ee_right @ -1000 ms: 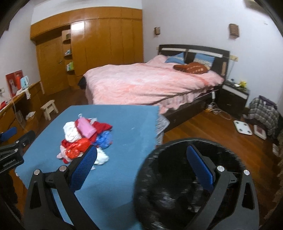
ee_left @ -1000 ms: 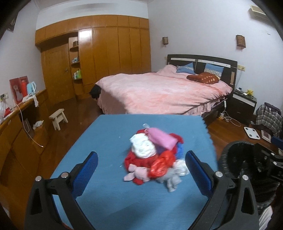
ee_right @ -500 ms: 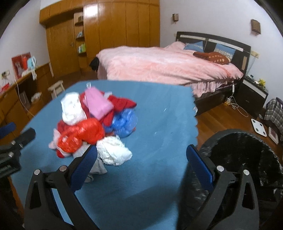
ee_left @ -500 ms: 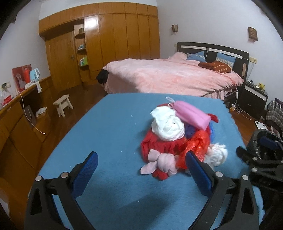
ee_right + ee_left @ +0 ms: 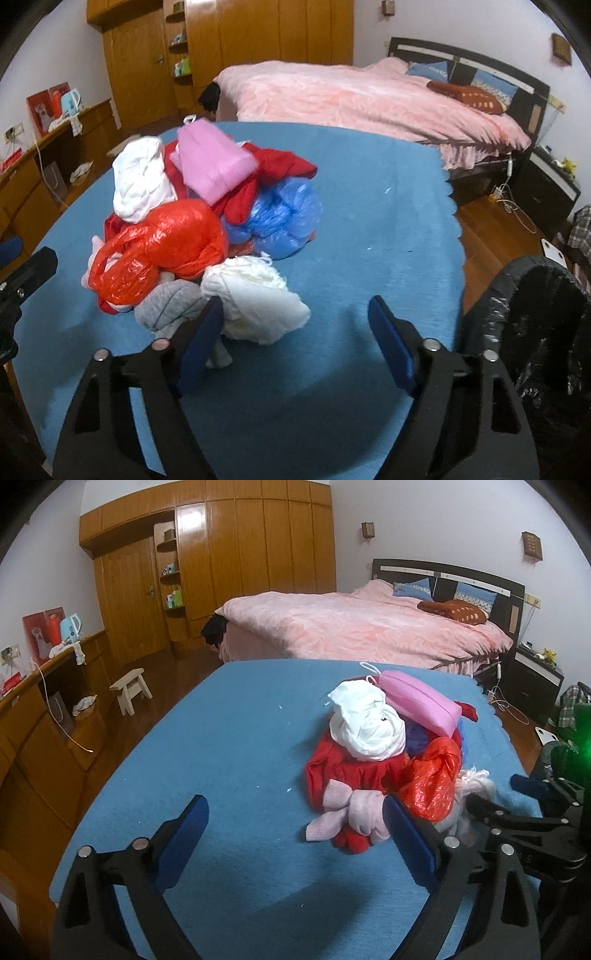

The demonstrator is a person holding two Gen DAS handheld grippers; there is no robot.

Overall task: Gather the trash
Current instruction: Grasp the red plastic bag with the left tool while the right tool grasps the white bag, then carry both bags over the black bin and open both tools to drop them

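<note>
Both claws have dropped toward the blue bench (image 5: 229,738) over the last second, and the heap of trash (image 5: 207,229) now fills far more of each view than it did. The right claw (image 5: 295,332) has swung off the black-lined bin (image 5: 535,325), which sat between its fingers a second ago and now stands at about 3 o'clock, off the bench edge. Its jaws have just been closing in, yet nothing lies between them: they stand released over bare blue cloth.

The heap lies at about 11 o'clock from the right claw. Nearest to it is a white wad (image 5: 255,299), just beyond the left finger's pad and slightly outside the gap, with a grey rag (image 5: 170,302) beside it at 10 o'clock. Behind these sit the red plastic bag (image 5: 159,251), a blue plastic bag (image 5: 280,218), a white bundle (image 5: 140,184) and a pink pack (image 5: 210,162) on top.

The left claw (image 5: 295,834) is also released, holding nothing. From it the heap lies at about 1 o'clock; a pale pink cloth (image 5: 354,812) touches or nearly touches the inner face of its right finger.

By my reading the right claw is the better placed for the first pick. The white wad is roundish with no clear long axis, so the claw needs only a small shift toward 10 o'clock to straddle it, and the bin is on that same side for the drop.
</note>
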